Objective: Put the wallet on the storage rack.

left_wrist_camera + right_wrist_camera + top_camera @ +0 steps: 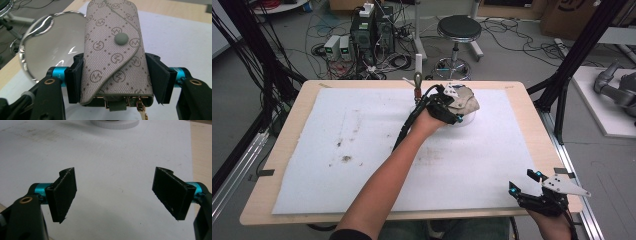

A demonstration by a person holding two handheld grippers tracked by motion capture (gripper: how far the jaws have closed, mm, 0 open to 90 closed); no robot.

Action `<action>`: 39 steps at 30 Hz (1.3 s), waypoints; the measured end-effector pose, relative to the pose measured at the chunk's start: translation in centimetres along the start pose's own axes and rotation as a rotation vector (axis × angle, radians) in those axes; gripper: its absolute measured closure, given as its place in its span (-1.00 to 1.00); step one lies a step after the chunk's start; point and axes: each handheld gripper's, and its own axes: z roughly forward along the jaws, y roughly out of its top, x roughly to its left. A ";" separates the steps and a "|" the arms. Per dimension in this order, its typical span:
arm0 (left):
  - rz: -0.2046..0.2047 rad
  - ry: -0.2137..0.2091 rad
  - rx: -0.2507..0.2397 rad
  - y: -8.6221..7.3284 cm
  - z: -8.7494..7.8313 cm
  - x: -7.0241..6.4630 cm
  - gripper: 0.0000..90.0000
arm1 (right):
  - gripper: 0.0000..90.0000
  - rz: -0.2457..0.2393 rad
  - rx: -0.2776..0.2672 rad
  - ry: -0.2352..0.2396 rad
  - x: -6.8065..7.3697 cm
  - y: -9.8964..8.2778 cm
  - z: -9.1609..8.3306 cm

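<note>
Between left gripper (115,77) jaws: key pouch (115,50), repeating circled-M monogram; right gripper (115,195) jaws wide apart.

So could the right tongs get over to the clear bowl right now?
Probably yes. The right tongs are open and hold nothing, with bare white mat between them and the glass bowl. But the left tongs hold a patterned pouch above it.

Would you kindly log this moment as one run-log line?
left tool: shut on key pouch, over glass bowl | right tool: open, empty, above white mat
</note>
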 end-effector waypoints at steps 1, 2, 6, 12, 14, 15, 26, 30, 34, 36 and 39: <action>-0.003 0.012 0.003 0.1 0.1 0.6 -0.17 | -0.55 -0.003 -0.002 -0.001 0.0 0.0 0.1; -0.003 0.012 0.003 0.1 0.1 0.6 -0.17 | -0.55 -0.002 0.000 0.000 0.0 0.0 0.1; -0.003 0.036 0.052 0.2 0.7 1.2 -0.18 | -0.55 0.002 0.007 0.002 -0.1 -0.1 0.2; -0.007 0.065 0.096 0.5 1.6 1.8 -0.18 | -0.55 0.000 0.004 0.001 -0.1 -0.1 0.2; -0.021 0.078 0.106 0.6 1.9 1.9 -0.18 | -0.55 0.005 0.004 0.000 -0.1 -0.1 0.1; -0.022 0.082 0.114 0.6 2.0 1.9 -0.18 | -0.55 0.003 0.004 -0.001 -0.2 -0.1 0.1; -0.048 0.105 0.139 0.7 3.2 2.2 -0.24 | -0.55 0.004 0.003 0.003 -0.3 -0.1 0.1; -0.056 0.112 0.124 0.8 3.5 2.2 -0.26 | -0.55 0.003 0.001 0.001 -0.2 -0.1 0.0; -0.061 0.123 0.101 1.1 3.3 2.0 -0.29 | -0.55 0.004 0.003 0.002 -0.2 -0.1 0.1; -0.058 0.121 0.093 1.1 3.1 2.0 -0.33 | -0.55 0.005 0.003 0.003 -0.2 -0.1 0.1; -0.066 0.112 0.078 1.2 2.5 2.0 -0.39 | -0.55 0.006 0.004 0.002 -0.1 -0.1 0.1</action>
